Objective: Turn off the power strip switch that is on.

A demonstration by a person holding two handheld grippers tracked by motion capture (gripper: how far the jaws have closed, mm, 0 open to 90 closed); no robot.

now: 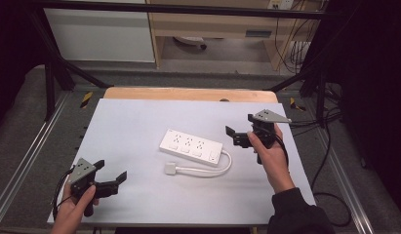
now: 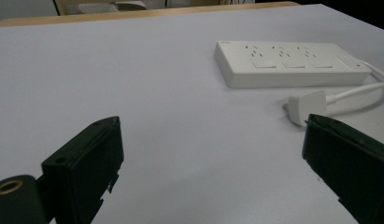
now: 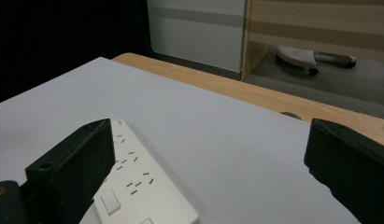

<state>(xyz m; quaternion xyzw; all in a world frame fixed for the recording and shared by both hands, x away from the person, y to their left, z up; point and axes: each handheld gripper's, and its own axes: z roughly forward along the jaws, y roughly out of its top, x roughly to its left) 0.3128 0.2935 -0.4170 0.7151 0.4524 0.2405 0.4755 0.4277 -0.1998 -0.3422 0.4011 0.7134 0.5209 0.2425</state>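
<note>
A white power strip (image 1: 190,146) lies flat near the middle of the white table sheet (image 1: 134,117). Its white cable (image 1: 226,165) loops round to a white plug (image 1: 170,168) lying just in front of it. My left gripper (image 1: 110,169) is held at the near left, open and empty, pointing toward the strip. In the left gripper view the strip (image 2: 288,63) and plug (image 2: 309,105) lie ahead to the right of the gripper (image 2: 212,125). My right gripper (image 1: 239,124) hovers just right of the strip, open and empty. Under its left jaw (image 3: 210,125) shows the strip (image 3: 138,186).
The sheet covers a wooden table whose bare edge (image 1: 188,93) shows at the back. A black metal frame (image 1: 56,73) surrounds the table. Cables (image 1: 330,146) trail on the floor at the right. A wooden cabinet (image 1: 212,24) stands behind.
</note>
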